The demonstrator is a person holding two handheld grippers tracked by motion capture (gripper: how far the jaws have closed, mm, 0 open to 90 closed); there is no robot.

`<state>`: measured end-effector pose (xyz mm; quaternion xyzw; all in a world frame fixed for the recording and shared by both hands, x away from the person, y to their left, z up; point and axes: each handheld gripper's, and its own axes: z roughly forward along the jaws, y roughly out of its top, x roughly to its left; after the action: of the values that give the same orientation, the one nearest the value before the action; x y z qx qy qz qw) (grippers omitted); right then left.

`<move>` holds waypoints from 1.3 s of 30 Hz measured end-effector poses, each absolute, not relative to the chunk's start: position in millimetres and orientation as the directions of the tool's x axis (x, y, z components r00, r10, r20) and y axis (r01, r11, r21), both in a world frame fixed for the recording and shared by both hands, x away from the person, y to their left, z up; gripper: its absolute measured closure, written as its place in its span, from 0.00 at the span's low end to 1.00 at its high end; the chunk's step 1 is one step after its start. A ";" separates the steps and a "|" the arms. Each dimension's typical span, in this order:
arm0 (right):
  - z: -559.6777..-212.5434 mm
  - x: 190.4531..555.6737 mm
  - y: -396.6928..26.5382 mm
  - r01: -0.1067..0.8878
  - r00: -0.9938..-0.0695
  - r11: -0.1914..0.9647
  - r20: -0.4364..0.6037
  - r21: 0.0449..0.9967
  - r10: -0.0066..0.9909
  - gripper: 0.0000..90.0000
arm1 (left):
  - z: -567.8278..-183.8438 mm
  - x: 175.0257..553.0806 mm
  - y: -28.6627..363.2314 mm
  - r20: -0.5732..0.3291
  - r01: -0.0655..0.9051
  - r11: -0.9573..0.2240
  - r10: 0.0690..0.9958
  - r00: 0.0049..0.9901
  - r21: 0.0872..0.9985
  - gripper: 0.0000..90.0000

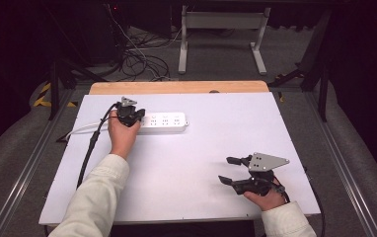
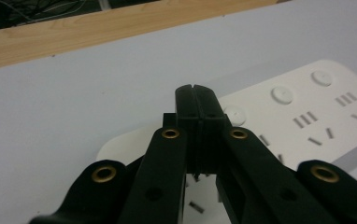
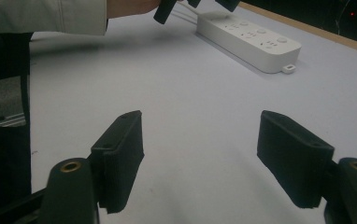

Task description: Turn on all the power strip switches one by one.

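A white power strip (image 1: 164, 122) lies at the back left of the white board (image 1: 201, 148), its white cord (image 1: 80, 129) running off to the left. My left gripper (image 1: 129, 114) hovers over the strip's left end. In the left gripper view its jaws are pressed together at the tips (image 2: 197, 100), just above the power strip (image 2: 317, 116), which has round buttons and socket slots. My right gripper (image 1: 227, 169) rests near the front right with its jaws wide apart. In the right gripper view the right gripper (image 3: 204, 154) holds nothing, and the power strip (image 3: 249, 39) lies far ahead.
A wooden strip (image 1: 176, 87) borders the board's far edge. Beyond it are a white table frame (image 1: 221, 34) and loose cables (image 1: 137, 54) on the floor. Metal rails (image 1: 339, 163) run along both sides of the table.
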<state>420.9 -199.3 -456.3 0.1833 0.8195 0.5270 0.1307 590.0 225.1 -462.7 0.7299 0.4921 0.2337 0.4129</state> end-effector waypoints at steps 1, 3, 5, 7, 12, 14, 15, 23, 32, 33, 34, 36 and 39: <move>-456.4 420.9 -199.2 0.162 -0.899 0.378 -0.022 0.912 0.437 0.35 | -461.5 589.8 223.9 -0.067 0.519 -0.173 0.909 0.412 0.837 1.00; -456.4 420.7 -199.1 0.161 -0.899 0.377 -0.021 0.912 0.437 0.35 | -459.4 589.4 220.5 -0.070 0.513 -0.177 0.902 0.426 0.840 1.00; -456.1 420.6 -199.5 0.161 -0.899 0.378 -0.023 0.912 0.438 0.35 | -457.9 589.9 216.6 -0.065 0.503 -0.183 0.898 0.436 0.845 1.00; -456.1 420.6 -199.5 0.161 -0.899 0.376 -0.022 0.913 0.438 0.35 | -457.5 590.3 213.0 -0.075 0.501 -0.176 0.894 0.441 0.848 1.00; -456.2 421.0 -199.8 0.162 -0.899 0.378 -0.021 0.912 0.436 0.35 | -462.0 591.9 206.9 -0.096 0.511 -0.173 0.884 0.458 0.842 1.00; -456.4 421.0 -199.6 0.161 -0.900 0.377 -0.021 0.912 0.436 0.35 | -464.0 592.6 205.6 -0.093 0.512 -0.177 0.884 0.459 0.841 1.00; -456.4 421.0 -199.4 0.161 -0.900 0.377 -0.021 0.912 0.435 0.35 | -464.9 592.6 204.7 -0.102 0.517 -0.172 0.882 0.459 0.838 1.00; -456.5 421.1 -199.5 0.163 -0.899 0.380 -0.022 0.910 0.437 0.35 | -471.9 594.3 199.2 -0.077 0.515 -0.197 0.883 0.462 0.834 1.00; -456.7 421.2 -199.5 0.163 -0.900 0.381 -0.021 0.910 0.435 0.35 | -475.6 594.9 195.9 -0.063 0.511 -0.206 0.885 0.461 0.835 1.00; -456.7 421.2 -199.4 0.163 -0.900 0.381 -0.021 0.910 0.435 0.35 | -475.6 595.1 196.2 -0.060 0.509 -0.207 0.886 0.459 0.835 1.00; -456.8 421.1 -199.4 0.163 -0.900 0.382 -0.021 0.910 0.435 0.35 | -475.6 595.1 196.4 -0.055 0.508 -0.208 0.889 0.455 0.836 1.00; -456.9 421.1 -199.3 0.163 -0.901 0.381 -0.020 0.910 0.434 0.35 | -475.7 595.2 196.5 -0.049 0.506 -0.210 0.891 0.451 0.836 1.00; -456.9 421.0 -199.1 0.163 -0.901 0.382 -0.020 0.910 0.433 0.35 | -475.7 595.5 196.8 -0.054 0.508 -0.207 0.891 0.451 0.836 1.00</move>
<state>421.0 -199.1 -456.9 0.1815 0.8213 0.5254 0.1283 595.5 196.8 -475.7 0.7422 0.4713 0.2289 0.4178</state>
